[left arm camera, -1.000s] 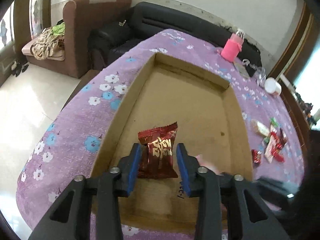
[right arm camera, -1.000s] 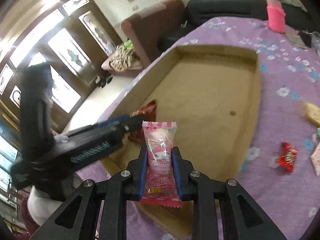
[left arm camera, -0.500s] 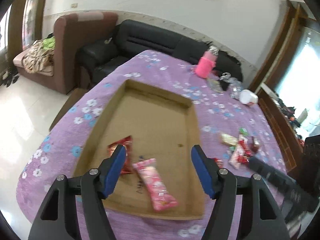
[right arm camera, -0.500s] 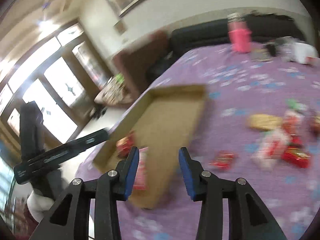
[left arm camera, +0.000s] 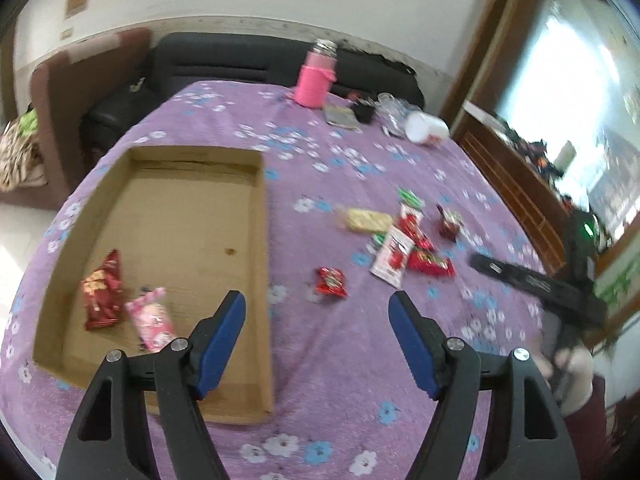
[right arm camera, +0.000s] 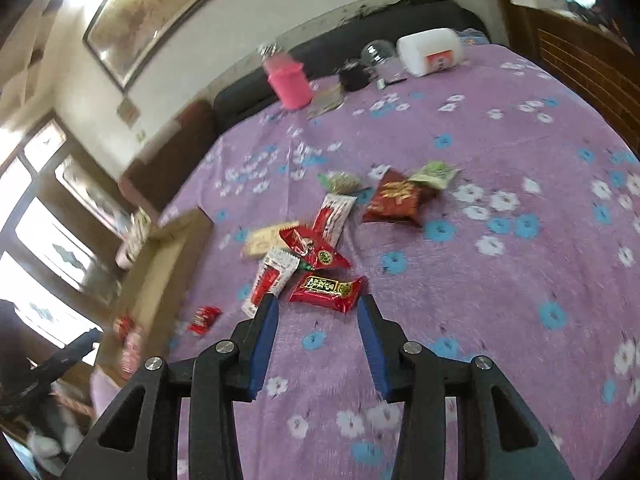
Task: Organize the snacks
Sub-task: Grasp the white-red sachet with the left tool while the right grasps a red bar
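The right gripper (right arm camera: pixel 318 328) hung empty with its jaws apart, just short of a flat red packet (right arm camera: pixel 327 288) lying on the purple flowered tablecloth (right arm camera: pixel 480 320). That packet lay straight ahead of the fingertips, almost centred on the gap, with its long axis running across the line of the fingers, left to right. The jaws looked only about as wide as the packet was long, so a grip across its short side probably called for a wrist turn. A dark label with gold characters ran along its top, too blurred to read.

Beyond it and slightly left lay the rest of the loose pile: 2 white-and-red sachets (right arm camera: pixel 272 280), another red packet (right arm camera: pixel 312 248), a pale biscuit pack (right arm camera: pixel 264 240), and further off a dark red bag (right arm camera: pixel 396 200) with 2 green packets beside it. 1 small red packet (right arm camera: pixel 204 318) sat alone, well to the left.

The left gripper (left arm camera: pixel 318 328) was also empty and spread wide. The cardboard box (left arm camera: pixel 262 240) lay ahead and to its left, holding 2 snacks near the close end: a dark red bag (left arm camera: pixel 102 292) with gold lettering and a pink packet (left arm camera: pixel 152 320). The small red packet (left arm camera: pixel 331 281) lay just ahead of this gripper, making it the nearer tool for that 1. No print was legible anywhere.
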Motion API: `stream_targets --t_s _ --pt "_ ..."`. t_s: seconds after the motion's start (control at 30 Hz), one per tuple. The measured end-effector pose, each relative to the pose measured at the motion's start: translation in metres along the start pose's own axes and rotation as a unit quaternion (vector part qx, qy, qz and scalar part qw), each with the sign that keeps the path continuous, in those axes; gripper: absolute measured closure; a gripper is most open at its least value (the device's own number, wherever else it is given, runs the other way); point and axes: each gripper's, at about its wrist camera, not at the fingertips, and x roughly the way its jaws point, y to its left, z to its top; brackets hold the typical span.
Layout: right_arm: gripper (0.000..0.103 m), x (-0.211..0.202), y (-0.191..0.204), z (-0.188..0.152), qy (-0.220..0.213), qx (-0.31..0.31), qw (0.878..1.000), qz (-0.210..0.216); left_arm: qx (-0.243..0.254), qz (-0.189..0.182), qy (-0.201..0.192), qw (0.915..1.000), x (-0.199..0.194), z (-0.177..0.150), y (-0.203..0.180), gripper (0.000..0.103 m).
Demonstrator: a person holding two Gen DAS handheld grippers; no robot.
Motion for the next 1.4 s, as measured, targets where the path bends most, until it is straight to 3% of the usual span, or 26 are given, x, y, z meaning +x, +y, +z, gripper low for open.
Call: stream_targets --t_s 0.17,0.23,0.3,0.37,0.6,0.67,0.97,1.17,1.23,1.27,1.3,1.4 --pt "0.059 0.035 0.009 0.008 0.010 -0.023 1.000 0.010 0.016 -0.003 0.015 0.9998 0.011 0.000 -0.018 0.030" --pt "0.059 0.049 0.010 0.009 0.033 -0.028 0.999 0.017 0.020 -0.005 0.017 0.9996 0.012 0.000 -0.023 0.030" --pt "0.059 0.059 0.014 0.003 0.080 -0.038 0.995 0.049 0.026 -0.005 0.018 0.9995 0.013 0.001 -0.024 0.030" --pt "0.058 0.054 0.022 -0.005 0.095 -0.063 0.991 0.071 0.026 -0.004 0.018 0.9995 0.015 0.003 -0.023 0.030" --pt "0.059 0.057 0.041 -0.017 0.073 -0.122 0.990 0.017 0.016 -0.019 0.027 0.9993 0.037 0.022 -0.026 0.030" --pt "0.081 0.055 0.042 -0.019 0.064 -0.133 0.989 -0.022 0.029 -0.016 0.035 0.9988 0.052 0.028 -0.036 0.030" --pt "0.083 0.015 -0.016 -0.024 0.002 -0.024 1.000 -0.016 0.082 0.014 0.086 0.9929 0.140 0.034 -0.081 0.030" --pt "0.083 0.019 -0.023 -0.020 0.010 -0.001 1.000 -0.002 0.116 0.040 0.086 0.9887 0.176 0.039 -0.093 0.030" --pt "0.083 0.020 -0.022 -0.020 0.011 -0.002 1.000 0.000 0.127 0.032 0.096 0.9867 0.183 0.037 -0.097 0.040" --pt "0.083 0.020 -0.022 -0.020 0.011 -0.003 1.000 0.001 0.133 0.032 0.101 0.9855 0.186 0.035 -0.099 0.066" --pt "0.083 0.021 -0.021 -0.019 0.012 -0.004 1.000 0.002 0.147 0.054 0.091 0.9834 0.185 0.034 -0.101 0.073" --pt "0.083 0.020 -0.020 -0.020 0.010 -0.006 1.000 0.001 0.140 0.048 0.094 0.9846 0.184 0.035 -0.099 0.075"
